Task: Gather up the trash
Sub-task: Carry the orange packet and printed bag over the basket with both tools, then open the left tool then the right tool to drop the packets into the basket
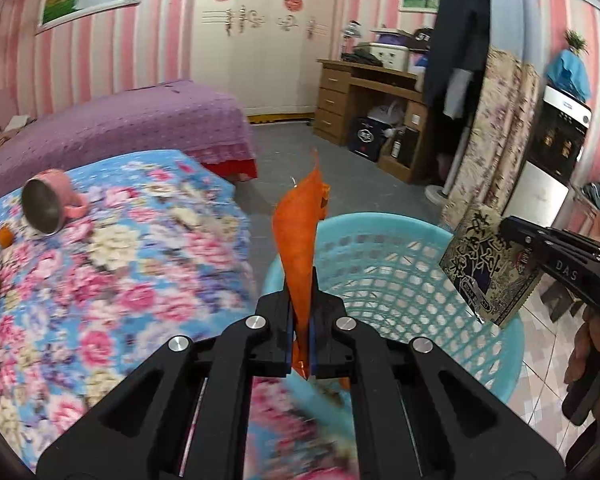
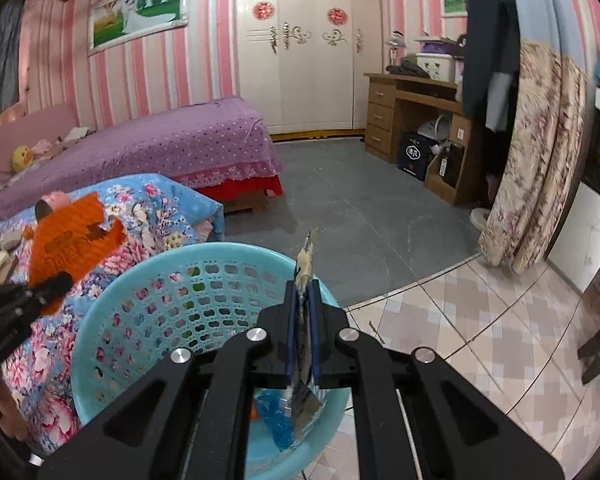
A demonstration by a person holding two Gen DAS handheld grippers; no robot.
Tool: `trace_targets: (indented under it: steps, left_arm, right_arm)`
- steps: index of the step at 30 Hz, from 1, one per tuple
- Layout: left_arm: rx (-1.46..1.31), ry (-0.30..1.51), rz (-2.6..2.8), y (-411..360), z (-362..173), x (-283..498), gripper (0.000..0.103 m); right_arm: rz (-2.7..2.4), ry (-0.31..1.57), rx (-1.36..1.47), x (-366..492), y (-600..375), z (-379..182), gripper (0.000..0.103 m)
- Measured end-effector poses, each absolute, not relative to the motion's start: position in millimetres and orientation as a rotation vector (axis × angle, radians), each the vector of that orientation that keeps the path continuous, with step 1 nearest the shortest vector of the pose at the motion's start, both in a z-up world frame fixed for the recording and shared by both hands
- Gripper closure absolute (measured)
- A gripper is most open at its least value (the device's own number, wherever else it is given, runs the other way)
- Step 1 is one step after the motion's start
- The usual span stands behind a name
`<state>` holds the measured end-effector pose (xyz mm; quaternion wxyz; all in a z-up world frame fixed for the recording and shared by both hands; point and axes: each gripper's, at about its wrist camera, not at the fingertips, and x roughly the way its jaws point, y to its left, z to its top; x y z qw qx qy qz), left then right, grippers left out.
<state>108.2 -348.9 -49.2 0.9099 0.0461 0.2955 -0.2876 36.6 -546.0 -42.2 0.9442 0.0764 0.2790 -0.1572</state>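
Left fingers (image 1: 300, 344) clamp the orange wrapper (image 1: 300, 240) upright, the blue basket (image 1: 400, 280) just ahead and below. Right fingers (image 2: 303, 344) pinch the dark packet (image 2: 305, 264) edge-on, directly over the basket; right hand is nearer.

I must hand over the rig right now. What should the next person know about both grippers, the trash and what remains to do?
Left gripper: jaws shut on an orange wrapper, held at the near rim of the blue basket.
Right gripper: jaws shut on a dark printed wrapper, held over the basket.
Basket: on the floor beside the floral-covered table; some blue plastic trash already lies at its bottom.
Done: both wrappers picked up and brought to the basket.
Left: open both jaws over the basket. A pink mug and a small orange item remain on the table; whether they are trash I cannot tell.
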Motion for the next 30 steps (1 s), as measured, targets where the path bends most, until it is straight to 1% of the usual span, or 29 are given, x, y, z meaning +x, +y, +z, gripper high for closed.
trace_targets:
  steps: [6,7,8,10,12,14,16,19,21,24,27,29,30]
  left_arm:
    - [0.09,0.64,-0.64,-380,-51,110,0.099]
    - [0.092,0.647,-0.651,-384,-51,111,0.096]
    - [0.099,0.659,-0.659,-386,-52,112,0.09]
    - [0.108,0.67,-0.664,-388,-54,113,0.051]
    - [0.105,0.649,-0.646,-383,-53,112,0.041]
    - [0.102,0.648,-0.645,-382,-51,113,0.036]
    - [0.089,0.631,-0.614,-373,-47,115,0.024]
    - [0.098,0.569,-0.538,-359,-38,115,0.012]
    - [0.105,0.542,-0.492,-348,-33,116,0.008]
    - [0.091,0.537,-0.454,-328,-28,122,0.007]
    - [0.074,0.535,-0.413,-308,-25,126,0.006]
    - [0.072,0.541,-0.386,-295,-25,129,0.006]
    - [0.073,0.545,-0.378,-292,-24,129,0.006]
  right_arm:
    - [-0.318,0.559,0.194,38,-551,-47,0.097]
    - [-0.318,0.556,0.198,39,-551,-47,0.097]
    - [-0.317,0.551,0.204,38,-552,-46,0.097]
    - [-0.319,0.544,0.21,36,-554,-45,0.097]
    - [-0.32,0.54,0.216,35,-555,-45,0.097]
    - [-0.32,0.54,0.221,35,-554,-47,0.097]
    - [-0.315,0.54,0.222,35,-552,-48,0.097]
    - [-0.309,0.538,0.217,37,-550,-48,0.097]
    - [-0.304,0.535,0.217,39,-547,-47,0.097]
    - [-0.305,0.532,0.213,43,-542,-45,0.096]
    - [-0.329,0.546,0.195,50,-535,-46,0.094]
    - [-0.335,0.561,0.188,54,-531,-47,0.066]
    - [-0.342,0.567,0.183,56,-527,-48,0.035]
